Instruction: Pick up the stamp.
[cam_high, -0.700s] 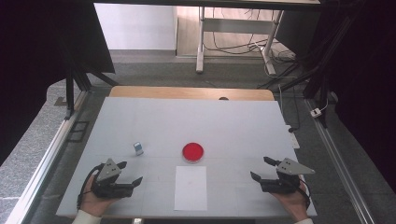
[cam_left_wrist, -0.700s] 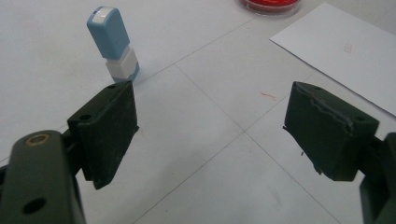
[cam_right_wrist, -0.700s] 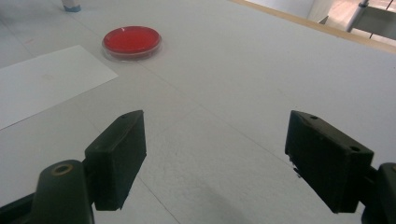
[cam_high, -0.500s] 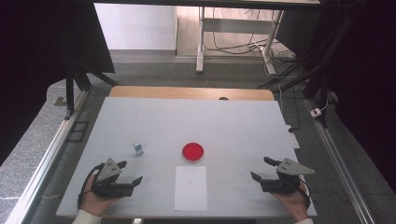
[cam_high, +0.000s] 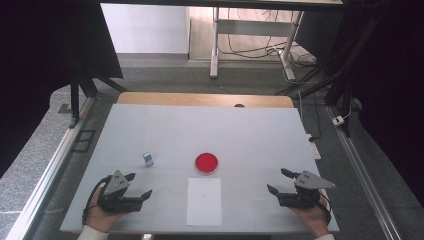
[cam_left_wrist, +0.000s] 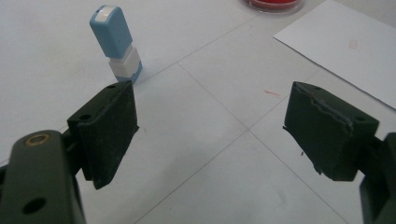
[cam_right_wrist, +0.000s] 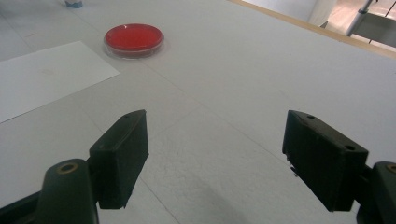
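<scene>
both grippers are resting low at the near edge of the white table (cam_high: 250, 130), each in a hand. the left gripper (cam_high: 134, 186) is standing with its jaws spread wide and nothing between them, and it is pointing toward the small blue and white stamp (cam_left_wrist: 116, 42), which is standing upright just beyond its left jaw. the right gripper (cam_high: 278, 181) is gaping wide too, holding nothing. between the two, the white sheet of paper (cam_high: 204, 201) is lying flat, and the red ink pad (cam_high: 206, 162) is sitting just past its far edge.
</scene>
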